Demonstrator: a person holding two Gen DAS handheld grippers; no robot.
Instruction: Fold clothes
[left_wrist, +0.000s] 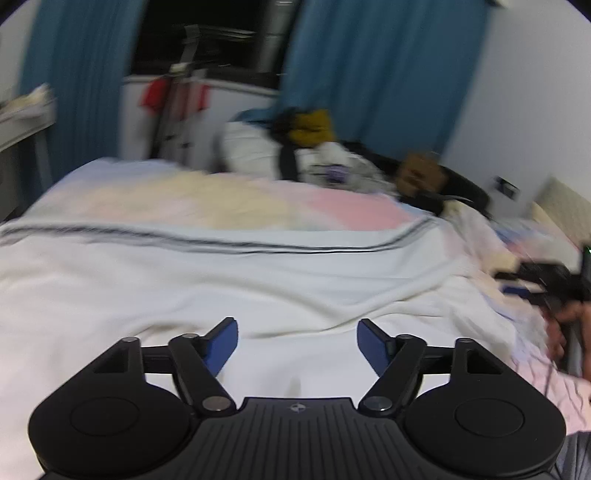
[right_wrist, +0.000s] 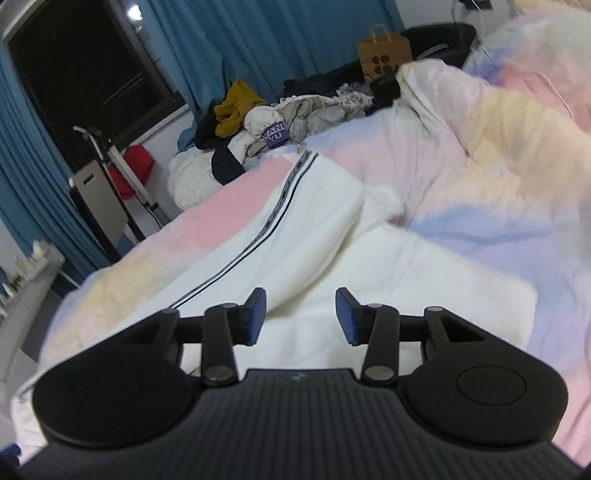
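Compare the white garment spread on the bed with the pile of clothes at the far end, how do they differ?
The white garment lies spread out across the bedcover, while the pile of clothes is crumpled in a heap. The garment is one white piece with a dark striped band; the pile mixes mustard, dark and pale pieces. The garment lies just ahead of both tools; the pile sits well beyond them. Both rest on the bed.
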